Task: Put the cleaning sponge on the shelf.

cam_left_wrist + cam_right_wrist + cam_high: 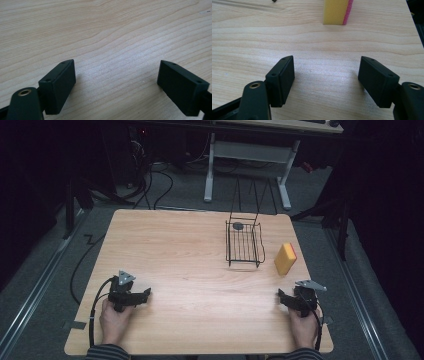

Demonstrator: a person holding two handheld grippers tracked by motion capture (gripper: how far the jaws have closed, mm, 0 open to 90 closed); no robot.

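The sponge [285,258] stands upright at the right of the frame, beside the wire basket [244,245]. Both the right hand-held gripper [326,80] and left hand-held gripper [117,86] rest spread and empty on the tabletop [190,270]. A careless approach could topple the sponge.

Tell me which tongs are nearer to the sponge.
Right. The right tongs sit just in front of the sponge, open and facing it. The left tongs are far across the table, also open.
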